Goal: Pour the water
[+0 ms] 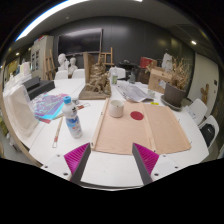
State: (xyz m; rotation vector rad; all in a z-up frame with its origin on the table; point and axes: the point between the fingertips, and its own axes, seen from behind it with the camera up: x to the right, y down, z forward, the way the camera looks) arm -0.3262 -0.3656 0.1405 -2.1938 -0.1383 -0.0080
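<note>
Fingers (117, 160) are spread wide with nothing between the magenta pads (76, 155), so you are holding nothing and touching nothing; they hang above the near edge of the white tabletop (190, 140).

Going by size: the tabletop fills the scene ahead of you. Just beyond the fingers a tan board (135, 132) lies flat on it, reaching from between the fingertips away toward the far side. On the board, ahead and slightly right of centre, sits a small dark red round disc (137, 116). Beyond the left finger and off the board stands a clear water bottle (72, 118) with a blue cap, and next to it lies a blue-tinted plastic bag (50, 105). At the board's far edge, roughly straight ahead, stands a small pale cup (117, 107).

You look to be at the very start: nothing is picked up yet. Your next move is likely to swing left, reach past the board's corner and close on the bottle's body, keeping it upright before you carry it to the cup.
</note>
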